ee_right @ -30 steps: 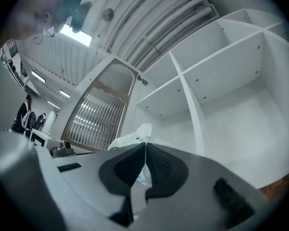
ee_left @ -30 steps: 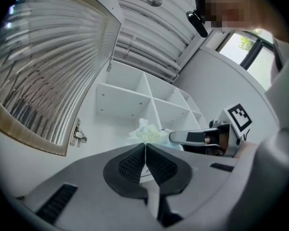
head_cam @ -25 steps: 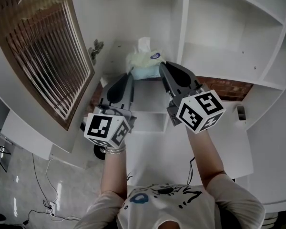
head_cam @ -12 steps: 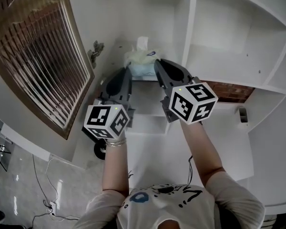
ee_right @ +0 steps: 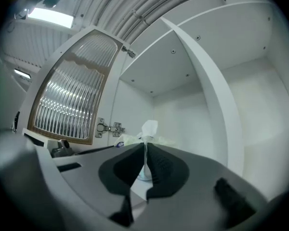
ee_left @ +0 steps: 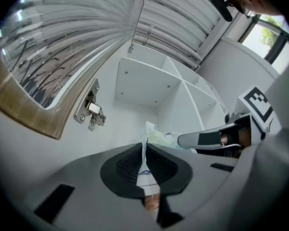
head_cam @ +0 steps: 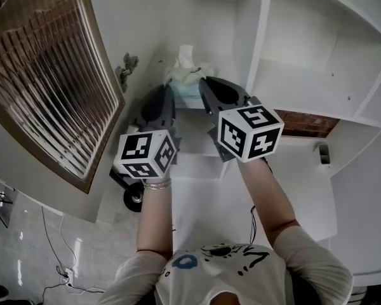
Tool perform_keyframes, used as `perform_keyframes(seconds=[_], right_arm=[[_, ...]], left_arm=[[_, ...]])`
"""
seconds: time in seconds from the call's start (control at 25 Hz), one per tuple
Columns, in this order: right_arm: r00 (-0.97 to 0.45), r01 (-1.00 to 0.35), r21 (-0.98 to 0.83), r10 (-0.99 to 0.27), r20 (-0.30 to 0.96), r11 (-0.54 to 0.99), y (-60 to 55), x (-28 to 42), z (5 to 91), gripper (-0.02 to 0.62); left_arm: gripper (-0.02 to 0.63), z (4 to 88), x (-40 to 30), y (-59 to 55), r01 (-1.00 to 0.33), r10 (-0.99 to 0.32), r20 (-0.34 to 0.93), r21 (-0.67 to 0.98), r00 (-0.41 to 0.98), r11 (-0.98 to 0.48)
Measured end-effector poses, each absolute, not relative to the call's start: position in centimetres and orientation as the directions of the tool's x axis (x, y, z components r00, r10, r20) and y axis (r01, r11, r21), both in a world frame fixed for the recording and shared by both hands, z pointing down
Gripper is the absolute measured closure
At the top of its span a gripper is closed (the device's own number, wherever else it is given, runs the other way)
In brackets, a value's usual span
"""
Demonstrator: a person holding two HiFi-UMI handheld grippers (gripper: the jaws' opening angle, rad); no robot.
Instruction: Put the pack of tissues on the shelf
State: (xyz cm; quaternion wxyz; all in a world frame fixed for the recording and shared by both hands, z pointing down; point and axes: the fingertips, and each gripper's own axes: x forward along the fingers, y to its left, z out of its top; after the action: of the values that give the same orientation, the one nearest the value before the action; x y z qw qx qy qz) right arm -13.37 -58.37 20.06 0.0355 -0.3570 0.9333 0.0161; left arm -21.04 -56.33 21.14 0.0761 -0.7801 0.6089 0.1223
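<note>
The pack of tissues, pale wrapper with a white tissue sticking up, hangs between both grippers in front of the left compartment of the white shelf. My left gripper is shut on the wrapper's left edge. The left gripper view shows the thin plastic pinched between the pads, with the pack beyond. On the right edge my right gripper is shut the same way, and the tissue rises just past its jaws. I cannot tell whether the pack touches the shelf board.
An open cabinet door with ribbed glass and a wooden frame stands close on the left, its metal hinge on the side wall. A white divider bounds the compartment on the right. More open compartments lie to the right.
Both grippers have carried the pack further away from me, toward the left compartment. They have also drawn a little closer together. Both grips look unchanged.
</note>
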Motion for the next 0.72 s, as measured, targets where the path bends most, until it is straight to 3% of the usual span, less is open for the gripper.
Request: perform_keyframes(seconds=[0.44,0.48,0.56,0.72], right_arm=[[-0.705,-0.706,-0.064,-0.709,-0.026,0.705,-59.14,-13.21,20.11,0.561],[-0.707,-0.704,-0.068,-0.707,-0.022,0.707,-59.12,-13.33,20.08,0.539],[-0.714,-0.698,-0.067,-0.700,-0.013,0.713,-58.99,-13.70,20.11,0.426],[-0.689,-0.723,-0.053,-0.724,-0.019,0.689,-59.14,-13.43,20.27,0.425]], left_arm=[[0.586,21.06,-20.91,-57.02,-0.974,-0.939,-0.266,-0.001,0.218,-0.226],[0.581,21.09,-20.89,-57.04,-0.974,-0.939,-0.265,-0.004,0.220,-0.227],[0.505,21.25,-20.82,-57.09,-0.973,-0.939,-0.257,-0.009,0.227,-0.233],[0.457,21.70,-20.86,-57.09,-0.974,-0.943,-0.248,-0.012,0.222,-0.226]])
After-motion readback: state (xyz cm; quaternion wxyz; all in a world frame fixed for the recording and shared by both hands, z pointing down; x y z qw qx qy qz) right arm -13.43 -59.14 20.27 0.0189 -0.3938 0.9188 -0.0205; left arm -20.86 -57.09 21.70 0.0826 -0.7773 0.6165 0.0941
